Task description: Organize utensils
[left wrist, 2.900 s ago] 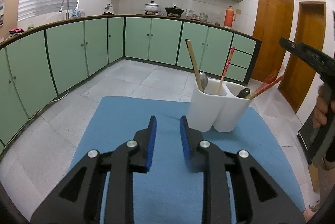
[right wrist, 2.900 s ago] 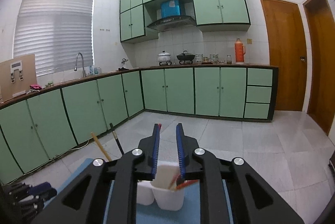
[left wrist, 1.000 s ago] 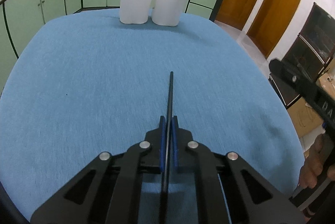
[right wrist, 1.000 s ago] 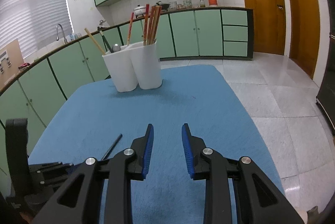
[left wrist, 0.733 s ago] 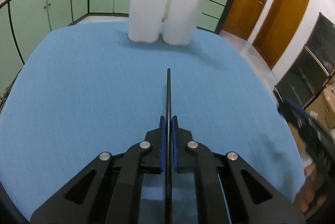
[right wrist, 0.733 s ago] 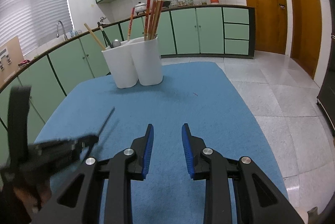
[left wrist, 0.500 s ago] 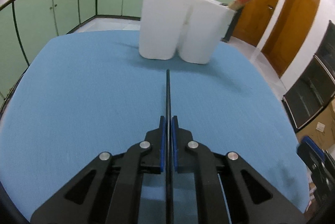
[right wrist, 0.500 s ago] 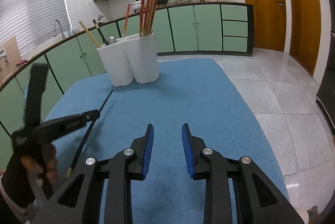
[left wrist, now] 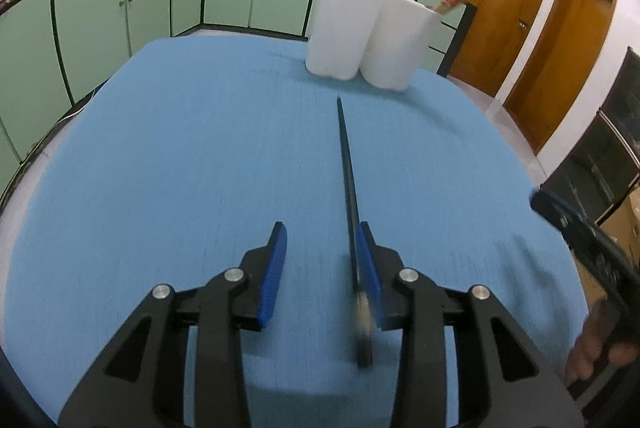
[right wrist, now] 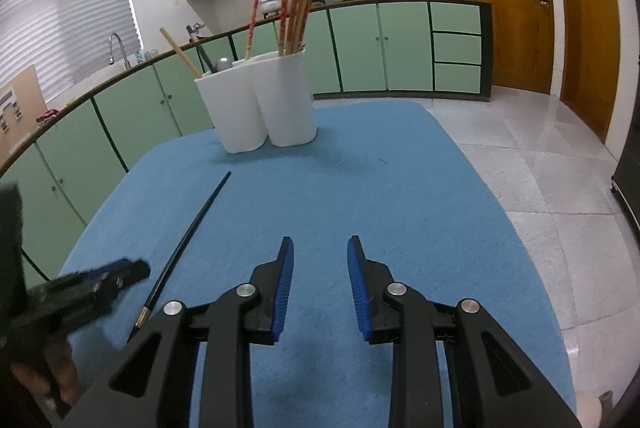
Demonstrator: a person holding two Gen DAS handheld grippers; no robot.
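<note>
Black chopstick (left wrist: 347, 183) lies along the inner face of the left tongs' (left wrist: 322, 268) right finger, tip toward twelve o'clock at the white utensil holder (left wrist: 370, 39). Left tongs stand spread apart, not clamping it. Right tongs (right wrist: 320, 284) also hang parted over the blue-covered bench (right wrist: 400, 187), the chopstick at their ten o'clock.

One black chopstick (right wrist: 188, 232) is lying out on one blue cloth (right wrist: 360, 187). One white holder (right wrist: 260, 107) with two compartments is standing at the far end. Sticking up from it: one pale wooden chopstick (right wrist: 180, 52), one spoon (right wrist: 224, 64), one red-patterned chopstick (right wrist: 252, 25), and a bunch of red and brown ones (right wrist: 296, 13), roughly four, count unclear. Two grippers are showing, left (left wrist: 320, 268) and right (right wrist: 320, 284).
</note>
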